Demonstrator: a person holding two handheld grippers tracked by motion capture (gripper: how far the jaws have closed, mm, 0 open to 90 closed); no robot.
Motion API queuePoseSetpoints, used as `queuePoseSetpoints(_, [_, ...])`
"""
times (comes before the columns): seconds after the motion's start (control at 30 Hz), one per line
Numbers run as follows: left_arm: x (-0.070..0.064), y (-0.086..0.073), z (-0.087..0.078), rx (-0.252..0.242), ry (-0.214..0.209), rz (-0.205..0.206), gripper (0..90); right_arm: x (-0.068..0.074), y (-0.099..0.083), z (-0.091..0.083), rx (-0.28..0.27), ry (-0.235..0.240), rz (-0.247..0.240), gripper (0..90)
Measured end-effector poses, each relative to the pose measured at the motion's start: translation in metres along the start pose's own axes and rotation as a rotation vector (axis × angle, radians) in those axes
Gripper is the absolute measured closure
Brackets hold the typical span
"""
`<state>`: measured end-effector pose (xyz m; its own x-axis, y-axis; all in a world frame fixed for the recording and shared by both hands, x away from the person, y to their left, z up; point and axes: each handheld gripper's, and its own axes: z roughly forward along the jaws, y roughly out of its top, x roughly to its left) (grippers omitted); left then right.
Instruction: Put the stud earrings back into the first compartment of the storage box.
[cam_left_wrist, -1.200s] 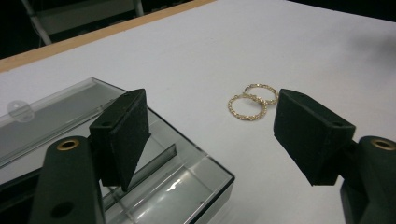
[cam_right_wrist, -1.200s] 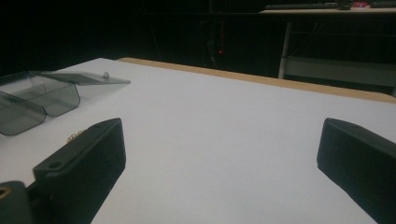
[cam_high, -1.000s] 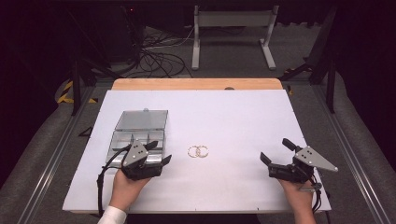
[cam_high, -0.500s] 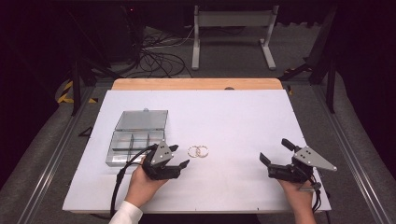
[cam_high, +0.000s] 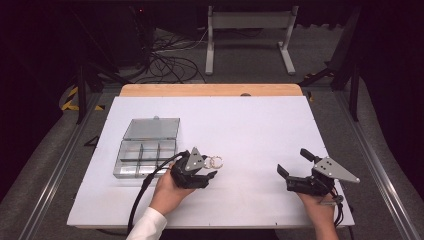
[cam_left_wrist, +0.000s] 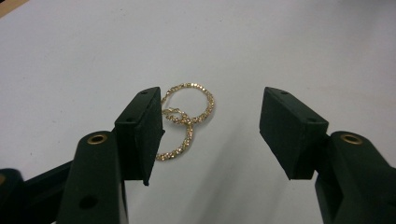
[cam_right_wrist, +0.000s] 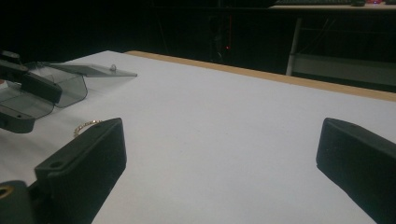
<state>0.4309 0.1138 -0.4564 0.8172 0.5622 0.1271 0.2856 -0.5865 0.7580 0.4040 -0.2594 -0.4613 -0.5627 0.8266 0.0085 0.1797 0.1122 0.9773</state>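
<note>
Two gold hoop earrings (cam_high: 216, 161) lie overlapping on the white table (cam_high: 260, 125), left of centre near the front. My left gripper (cam_high: 210, 169) is open right beside them. In the left gripper view the hoops (cam_left_wrist: 189, 112) rest just ahead of the left jaw, partly behind its tip, and nothing is between the jaws of my left gripper (cam_left_wrist: 215, 135). My right gripper (cam_high: 291, 161) is open over the table's front right, well away from the earrings. In the right gripper view its jaws (cam_right_wrist: 219, 154) stand wide apart with bare table between them, and one hoop (cam_right_wrist: 86, 125) shows far off.
A clear plastic compartment box (cam_high: 145, 150) with its lid folded back lies left of the earrings, close to my left hand. A wooden strip (cam_high: 210, 90) edges the table's far side. Cables and a metal stand (cam_high: 250, 35) are on the floor beyond.
My left gripper has moved right, from in front of the box up to the earrings. The right gripper has stayed where it was. The earrings have not moved.
</note>
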Motion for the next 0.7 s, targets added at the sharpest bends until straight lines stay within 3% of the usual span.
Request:
queuePoseSetpoints(0.23, [0.002, 0.008, 0.014, 0.036, -0.045, 0.021, 42.7, 0.001, 0.0, 0.001, -0.003, 0.011, -0.004, 2.0])
queuePoseSetpoints(0.47, [0.005, 0.012, 0.028, 0.078, -0.062, 0.03, 49.4, 0.0, 0.0, 0.001, -0.009, 0.021, 0.0, 2.0])
queuePoseSetpoints(0.7, [0.009, 0.015, 0.039, 0.088, -0.076, 0.014, 56.2, 0.001, 0.0, 0.001, -0.008, 0.021, -0.004, 2.0])
